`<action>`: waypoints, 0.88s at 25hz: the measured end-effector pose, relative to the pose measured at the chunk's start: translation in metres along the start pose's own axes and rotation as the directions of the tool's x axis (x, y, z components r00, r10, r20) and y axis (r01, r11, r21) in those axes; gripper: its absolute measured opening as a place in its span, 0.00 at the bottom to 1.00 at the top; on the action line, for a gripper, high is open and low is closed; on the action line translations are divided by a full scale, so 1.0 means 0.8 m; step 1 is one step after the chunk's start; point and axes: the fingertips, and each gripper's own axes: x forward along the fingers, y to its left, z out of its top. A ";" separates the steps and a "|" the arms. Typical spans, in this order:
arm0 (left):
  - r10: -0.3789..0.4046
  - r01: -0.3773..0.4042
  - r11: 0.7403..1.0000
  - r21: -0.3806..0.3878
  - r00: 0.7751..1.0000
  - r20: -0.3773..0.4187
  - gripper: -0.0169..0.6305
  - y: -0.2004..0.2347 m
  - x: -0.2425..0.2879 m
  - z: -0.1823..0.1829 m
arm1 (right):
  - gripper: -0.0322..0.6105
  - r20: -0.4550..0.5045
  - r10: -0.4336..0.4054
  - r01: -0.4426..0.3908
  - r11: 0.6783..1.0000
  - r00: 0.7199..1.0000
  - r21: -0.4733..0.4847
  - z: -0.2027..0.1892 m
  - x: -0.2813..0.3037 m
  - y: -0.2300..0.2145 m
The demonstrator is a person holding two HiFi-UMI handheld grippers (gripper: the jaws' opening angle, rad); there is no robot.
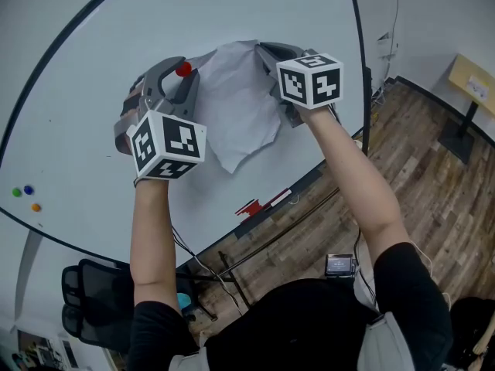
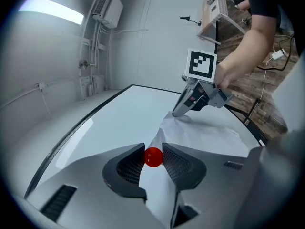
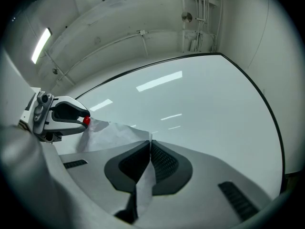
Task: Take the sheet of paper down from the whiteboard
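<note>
Sheet: crumpled white sheet of paper (image 1: 240, 110), lying against the glossy white whiteboard (image 1: 85, 107), spanning between the two grippers; lower edge hangs loose.
Left gripper (image 2: 153, 155): jaws drawn in narrow, dark ribbed pads (image 2: 127, 166) clamped on the small red round magnet (image 1: 183, 69) at the sheet's top left corner as the head view shows it.
Magnet against board: cannot tell.
Right gripper (image 3: 148, 149): jaws pressed together, dark pads (image 3: 166, 161) pinching the sheet's right edge; paper runs down between them.
Board, lower left: green dot magnet (image 1: 17, 192), blue dot magnet (image 1: 29, 189) and orange dot magnet (image 1: 35, 206), well apart from the sheet.
</note>
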 end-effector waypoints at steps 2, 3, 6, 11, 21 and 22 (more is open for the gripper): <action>0.001 -0.001 1.000 -0.005 1.000 -0.003 0.22 0.003 0.000 -0.003 | 0.08 -0.004 -0.008 0.008 1.000 1.000 0.002 0.000 -0.002 -0.004; 0.003 -0.003 1.000 -0.006 1.000 -0.005 0.22 0.005 0.000 -0.005 | 0.08 -0.005 -0.012 0.012 1.000 1.000 0.003 0.000 -0.004 -0.005; 0.011 -0.011 1.000 -0.009 1.000 -0.010 0.22 0.009 -0.002 -0.010 | 0.08 -0.013 -0.025 0.025 1.000 1.000 0.000 -0.004 -0.011 -0.010; 0.008 -0.008 1.000 -0.014 1.000 -0.019 0.22 0.012 0.005 -0.016 | 0.08 -0.013 -0.049 0.049 0.999 0.999 0.008 -0.005 -0.020 -0.027; -0.026 0.025 0.999 -0.030 0.998 -0.049 0.22 -0.002 0.035 -0.030 | 0.08 -0.009 -0.039 0.039 0.999 0.999 0.011 0.000 -0.025 -0.028; -0.028 0.027 0.999 -0.029 0.998 -0.050 0.22 -0.003 0.035 -0.030 | 0.08 -0.008 -0.038 0.038 0.999 0.999 0.013 -0.001 -0.025 -0.028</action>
